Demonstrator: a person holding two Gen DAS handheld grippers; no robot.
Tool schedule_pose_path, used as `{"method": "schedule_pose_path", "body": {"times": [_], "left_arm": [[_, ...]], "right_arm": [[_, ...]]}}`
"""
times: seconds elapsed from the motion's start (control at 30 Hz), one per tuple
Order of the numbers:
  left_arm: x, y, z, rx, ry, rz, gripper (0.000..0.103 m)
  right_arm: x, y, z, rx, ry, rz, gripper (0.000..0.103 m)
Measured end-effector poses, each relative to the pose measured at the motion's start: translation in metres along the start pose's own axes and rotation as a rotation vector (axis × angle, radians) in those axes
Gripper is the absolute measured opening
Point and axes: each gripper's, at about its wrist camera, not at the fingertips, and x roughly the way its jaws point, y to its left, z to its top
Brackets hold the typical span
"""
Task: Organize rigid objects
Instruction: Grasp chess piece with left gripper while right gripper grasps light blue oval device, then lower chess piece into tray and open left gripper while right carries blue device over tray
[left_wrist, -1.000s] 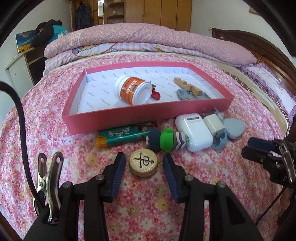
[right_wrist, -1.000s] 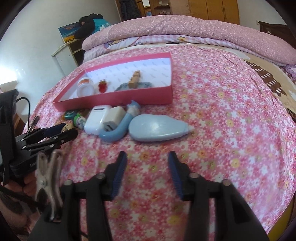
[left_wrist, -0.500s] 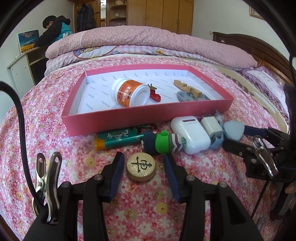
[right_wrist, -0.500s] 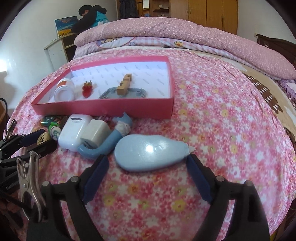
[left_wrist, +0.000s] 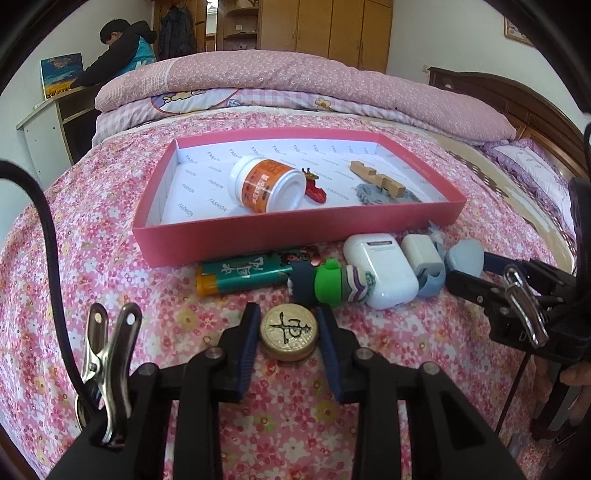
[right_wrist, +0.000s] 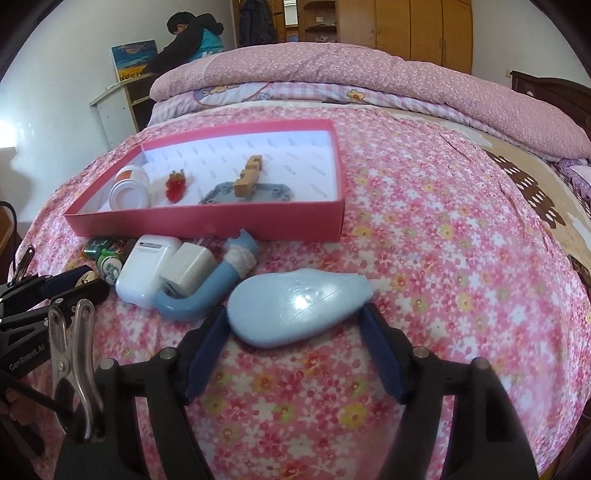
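A pink tray (left_wrist: 295, 230) (right_wrist: 207, 221) on the flowered bedspread holds an orange-labelled jar (left_wrist: 267, 188), a red toy (left_wrist: 314, 186), a wooden block (left_wrist: 376, 179) and a grey plate (right_wrist: 247, 194). In front of it lie a green lighter (left_wrist: 240, 275), a green-capped figure (left_wrist: 328, 282), a white case (left_wrist: 380, 269), a white charger (right_wrist: 188, 267) and a blue pipe (right_wrist: 207, 291). My left gripper (left_wrist: 289, 326) is shut on a round wooden chess piece (left_wrist: 289, 332). My right gripper (right_wrist: 295, 325) is wide and straddles a pale blue bulb-shaped object (right_wrist: 295, 308), pads at its two ends.
A rolled pink quilt (left_wrist: 295, 85) lies across the far side of the bed. A dark headboard (left_wrist: 517, 99) is at the right. A person sits at a desk (left_wrist: 55, 118) at the back left. Wardrobes stand behind.
My left gripper's fingers have closed in onto the chess piece. My right gripper has moved forward to the blue bulb and opened wide around it.
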Motion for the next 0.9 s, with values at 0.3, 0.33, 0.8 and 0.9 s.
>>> {"method": "schedule_pose_path", "body": {"times": [0.3, 0.33, 0.8, 0.9], "left_arm": [[-0.017, -0.006, 0.002, 0.014, -0.021, -0.032, 0.033], [-0.021, -0.006, 0.003, 0.014, -0.029, -0.036, 0.033], [-0.034, 0.006, 0.051, 0.001, -0.081, 0.003, 0.033], [-0.028, 0.011, 0.064, -0.004, -0.079, 0.011, 0.033]], "right_arm": [[-0.017, 0.013, -0.008, -0.012, -0.02, 0.035, 0.074], [-0.019, 0.014, -0.008, -0.011, -0.023, 0.038, 0.074], [-0.031, 0.027, 0.032, -0.064, -0.081, 0.069, 0.074], [-0.024, 0.028, 0.045, -0.066, -0.085, 0.076, 0.074]]}}
